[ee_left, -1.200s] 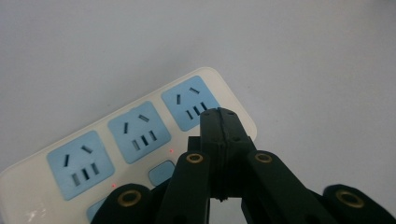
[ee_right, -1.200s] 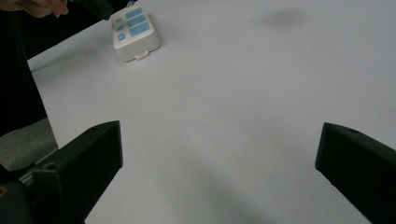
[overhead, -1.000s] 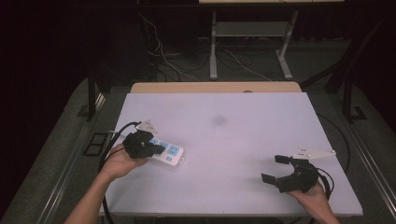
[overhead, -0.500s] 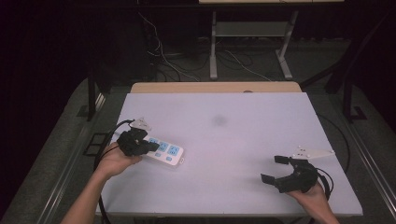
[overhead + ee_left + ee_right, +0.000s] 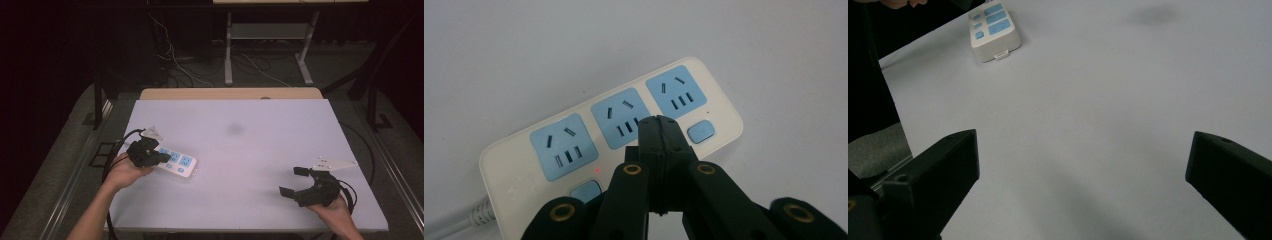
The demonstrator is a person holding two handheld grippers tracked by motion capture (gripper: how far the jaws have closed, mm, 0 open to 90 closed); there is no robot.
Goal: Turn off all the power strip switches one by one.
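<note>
Left gripper (image 5: 659, 125), jaws pressed together on nothing, has shifted slightly left over the power strip (image 5: 176, 162) (lower left); right gripper (image 5: 295, 181) unchanged, wide open and empty.

**What the views leave hidden or cut off**

In the left gripper view, the shut left tool (image 5: 659, 125) covers part of the white plastic power strip with three blue sockets (image 5: 574, 150). Two blue switches peek out on either side of it; any switch beneath it is hidden. The strip's white cord (image 5: 459, 222) runs off the edge. In the right gripper view, the edge crops the strip's far end.
</note>
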